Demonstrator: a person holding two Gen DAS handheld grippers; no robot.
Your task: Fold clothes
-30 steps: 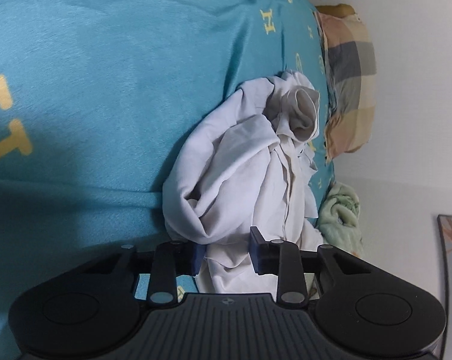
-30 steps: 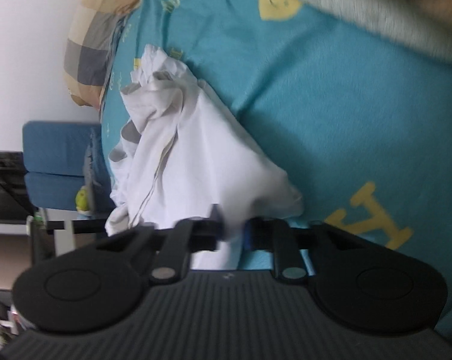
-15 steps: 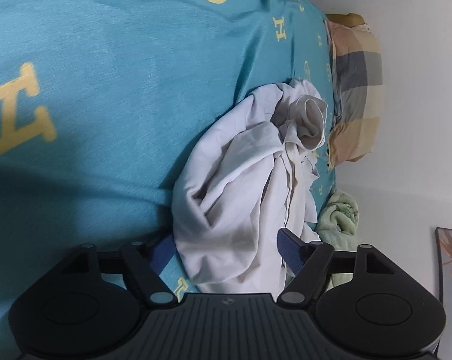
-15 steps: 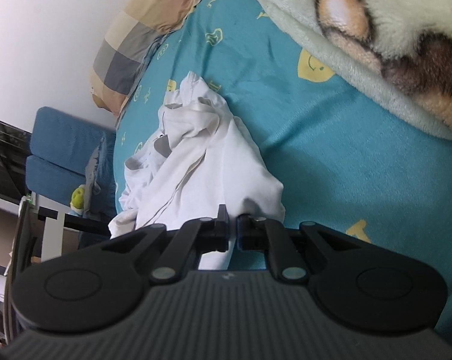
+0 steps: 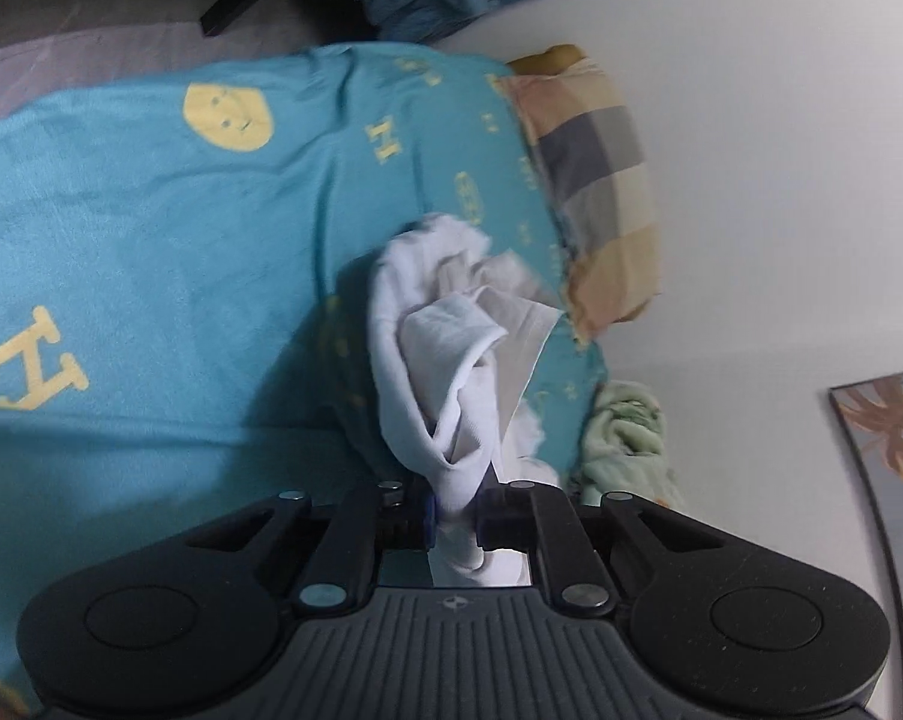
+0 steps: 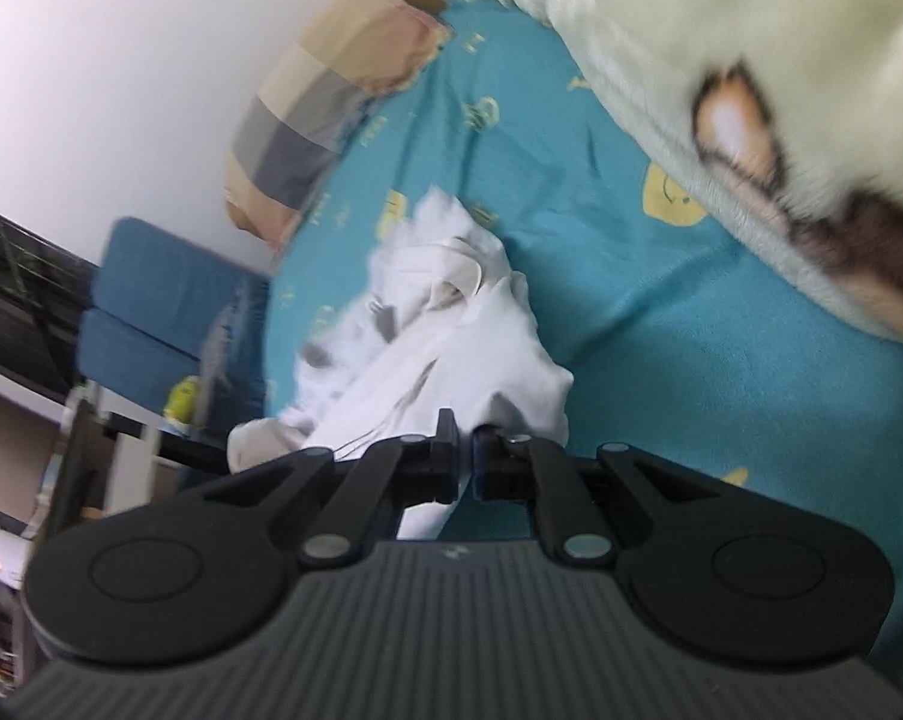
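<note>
Left wrist view: left gripper [image 5: 454, 519] fingers, just closed, clamp white garment [image 5: 445, 360], bunched above teal bed [image 5: 151, 252]. Right gripper [image 6: 463, 468] fingers together, pinching another edge of it. Checked pillow [image 5: 595, 180] beyond.

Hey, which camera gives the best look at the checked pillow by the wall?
The left wrist view: the checked pillow is sharp there, its grey and tan squares clear along the bed's edge. The right wrist view shows the same pillow, but blurred.
</note>
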